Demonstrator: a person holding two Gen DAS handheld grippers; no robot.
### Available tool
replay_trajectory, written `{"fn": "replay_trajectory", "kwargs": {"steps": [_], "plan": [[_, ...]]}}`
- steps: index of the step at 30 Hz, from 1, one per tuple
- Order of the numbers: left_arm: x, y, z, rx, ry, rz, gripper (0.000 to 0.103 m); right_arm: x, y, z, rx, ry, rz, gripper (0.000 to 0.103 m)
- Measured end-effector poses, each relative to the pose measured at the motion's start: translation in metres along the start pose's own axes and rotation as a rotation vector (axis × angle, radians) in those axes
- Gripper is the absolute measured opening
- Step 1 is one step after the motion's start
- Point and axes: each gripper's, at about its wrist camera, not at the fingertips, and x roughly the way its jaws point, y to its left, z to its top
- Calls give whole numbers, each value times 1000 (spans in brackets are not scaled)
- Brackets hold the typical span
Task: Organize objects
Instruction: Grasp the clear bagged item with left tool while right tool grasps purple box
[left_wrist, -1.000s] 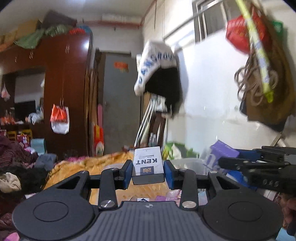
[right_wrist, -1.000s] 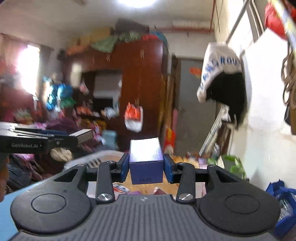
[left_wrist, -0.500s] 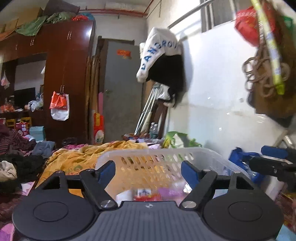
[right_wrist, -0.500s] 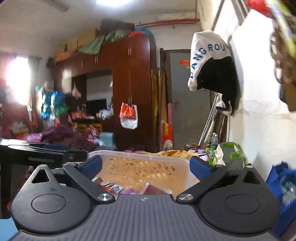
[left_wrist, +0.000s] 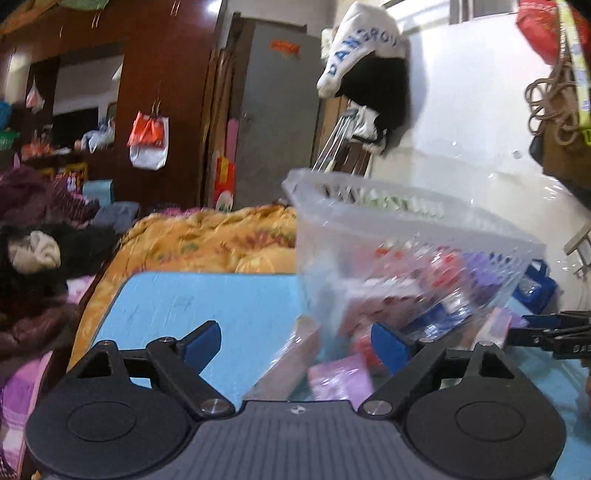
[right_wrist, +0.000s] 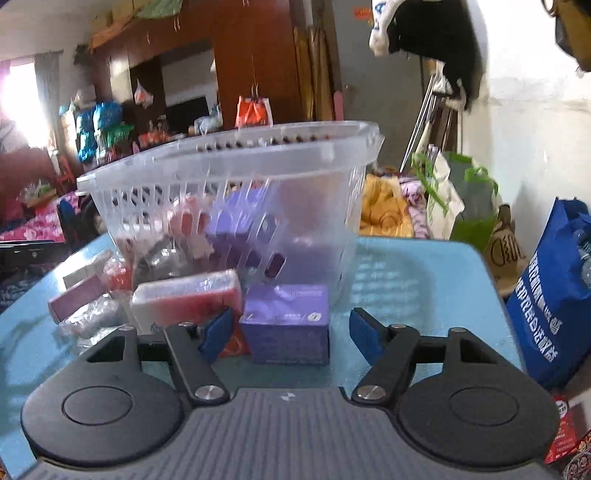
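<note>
Your left gripper (left_wrist: 295, 341), which clamped a white KENT pack a second ago, is now empty, its jaws spreading over the blue table (left_wrist: 207, 299) at lower centre. The clear slotted basket (left_wrist: 402, 236), centre right, now sits above your fingers rather than below. Your right gripper (right_wrist: 291, 332) has let go of its purple box; its jaws are closing, unclenched, around another purple box (right_wrist: 286, 323) lying before the basket.
</note>
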Motion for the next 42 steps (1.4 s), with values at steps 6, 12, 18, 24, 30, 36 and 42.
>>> {"fn": "replay_trajectory", "kwargs": {"steps": [6,12,18,24,30,36,42], "plan": [[12,3,-4,-5,59,23,91,-3,-1,-2,-14,-2,-31,58],[22,8,-3,-36,79,72,91,-15,-1,-2,-2,-70,-55,58],[38,1,2,-16,121,87,90,-19,-5,-2,21,-95,-42,58],[36,1,0,-19,122,76,80,-18,-3,-3,14,-98,-42,58],[37,-1,-2,1,127,124,70,-18,0,-3,-4,-98,-47,58],[40,-9,-3,28,136,114,42,-19,-3,-4,12,-105,-40,58],[13,-11,-10,21,60,80,41,-21,0,-4,-2,-120,-47,58]]}}
